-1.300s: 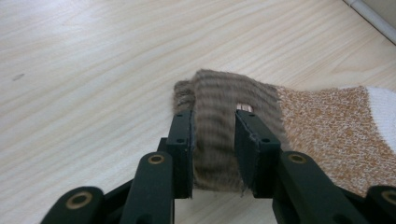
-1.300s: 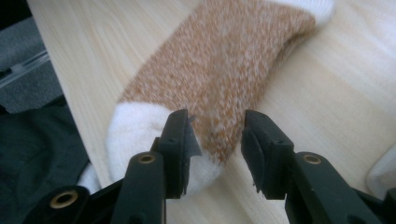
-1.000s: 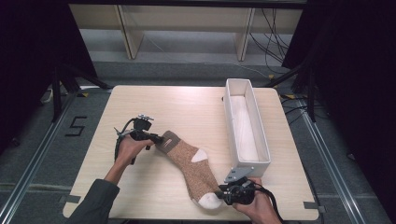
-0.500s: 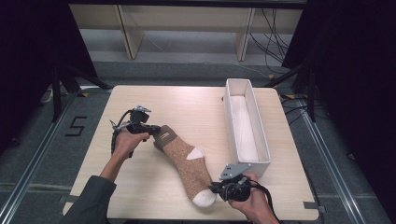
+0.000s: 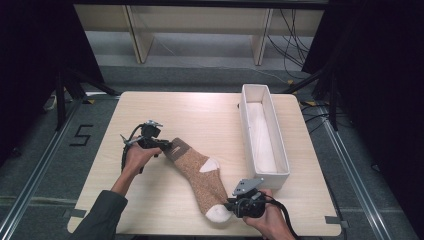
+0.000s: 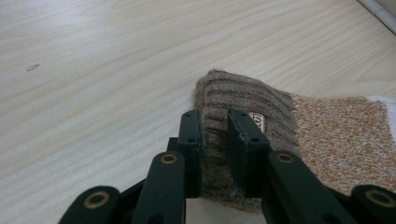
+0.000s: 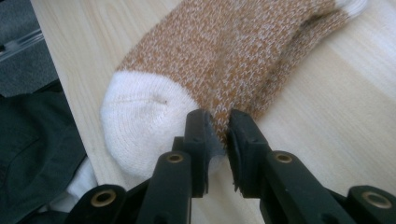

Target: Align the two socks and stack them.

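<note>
Fingers of both grippers pinch the sock [image 5: 197, 172], left gripper [image 5: 161, 145] at its cuff, right gripper [image 5: 231, 204] at its toe, long axis stretched between them.

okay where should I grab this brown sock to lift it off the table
Take the sock at its two ends: the ribbed cuff from its open edge, and the white toe from the table's near edge. It lies flat and limp, so end grips keep it stretched.
</note>
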